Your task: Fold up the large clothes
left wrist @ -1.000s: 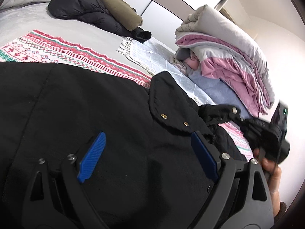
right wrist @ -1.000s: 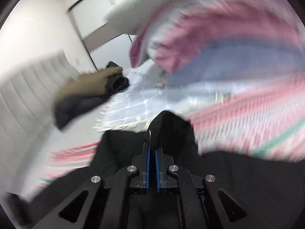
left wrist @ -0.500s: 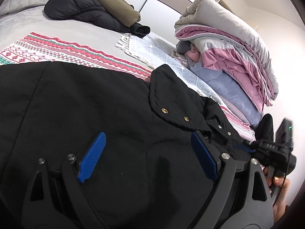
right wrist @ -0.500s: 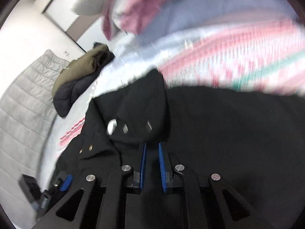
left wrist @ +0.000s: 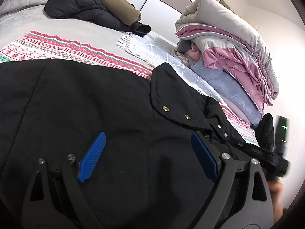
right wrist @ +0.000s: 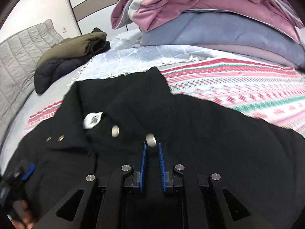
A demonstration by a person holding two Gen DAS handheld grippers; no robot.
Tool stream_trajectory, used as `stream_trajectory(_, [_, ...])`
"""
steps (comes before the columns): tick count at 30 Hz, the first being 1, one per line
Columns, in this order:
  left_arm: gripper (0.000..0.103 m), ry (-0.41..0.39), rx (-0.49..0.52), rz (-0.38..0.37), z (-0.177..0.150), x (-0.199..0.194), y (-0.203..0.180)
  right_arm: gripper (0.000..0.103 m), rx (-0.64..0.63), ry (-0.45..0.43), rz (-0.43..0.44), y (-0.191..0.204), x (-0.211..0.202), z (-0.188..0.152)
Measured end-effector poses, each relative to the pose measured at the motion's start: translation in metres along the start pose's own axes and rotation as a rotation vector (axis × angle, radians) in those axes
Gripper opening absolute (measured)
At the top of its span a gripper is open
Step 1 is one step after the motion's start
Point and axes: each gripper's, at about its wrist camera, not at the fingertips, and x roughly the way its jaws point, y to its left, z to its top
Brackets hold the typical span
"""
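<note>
Left gripper (left wrist: 146,152) spread wide over black coat (left wrist: 76,105); right gripper (right wrist: 152,148) slightly parted (white snap (right wrist: 151,140) between tips), grasping nothing.

A bed (left wrist: 80,28) with a grey cover carries everything. A patterned red, white and green blanket (left wrist: 57,47) is spread flat across it, and a pale fringed throw (left wrist: 152,51) lies beside that. A black coat (left wrist: 85,105) is spread over the blanket, its edge reaching the throw. Near the quilted headboard (right wrist: 17,57) sits a dark puffer jacket (left wrist: 80,9) with an olive garment (left wrist: 114,5) on top. A stack of folded bedding (left wrist: 238,63) rests on the throw.
</note>
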Motion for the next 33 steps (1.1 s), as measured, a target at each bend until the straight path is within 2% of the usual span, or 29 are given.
stream_trajectory(1, [0.091, 0.005, 0.007, 0.022, 0.001, -0.001, -0.003, 0.014, 0.023, -0.021, 0.021, -0.003, -0.019, -0.004])
stream_trajectory(2, [0.091, 0.01, 0.025, 0.056, 0.002, -0.004, -0.008, 0.02, 0.032, -0.04, 0.04, -0.005, -0.04, -0.009])
stream_trajectory(4, [0.091, 0.006, 0.038, 0.117, 0.004, -0.02, -0.016, 0.047, 0.034, -0.073, 0.056, -0.007, -0.072, -0.017])
stream_trajectory(5, [0.091, 0.007, 0.032, 0.122, 0.003, -0.028, -0.018, 0.07, 0.023, -0.107, 0.045, -0.008, -0.097, -0.024])
stream_trajectory(6, [0.091, 0.016, 0.023, 0.121, 0.003, -0.04, -0.019, 0.077, 0.015, -0.138, 0.031, -0.007, -0.112, -0.027])
stream_trajectory(8, [0.091, 0.038, 0.023, 0.14, 0.002, -0.066, -0.021, 0.078, -0.008, -0.213, 0.011, -0.005, -0.146, -0.037])
stream_trajectory(13, [0.099, 0.028, 0.026, 0.256, -0.002, -0.132, -0.012, 0.083, -0.015, -0.226, 0.075, 0.003, -0.208, -0.065])
stream_trajectory(15, [0.1, 0.009, -0.009, 0.312, -0.003, -0.164, -0.001, 0.084, -0.014, -0.22, 0.072, 0.01, -0.225, -0.074])
stream_trajectory(21, [0.1, -0.02, -0.181, 0.391, -0.012, -0.235, 0.042, 0.086, -0.056, -0.175, 0.066, 0.026, -0.262, -0.105])
stream_trajectory(26, [0.1, -0.058, -0.283, 0.439, -0.029, -0.265, 0.081, 0.087, -0.056, -0.121, 0.029, 0.031, -0.262, -0.129])
stream_trajectory(29, [0.1, -0.044, -0.326, 0.447, -0.051, -0.261, 0.119, 0.087, -0.059, -0.074, 0.016, 0.029, -0.239, -0.144])
stream_trajectory(33, [0.097, -0.01, -0.395, 0.474, -0.059, -0.251, 0.165, 0.087, -0.09, 0.004, -0.054, 0.028, -0.212, -0.157])
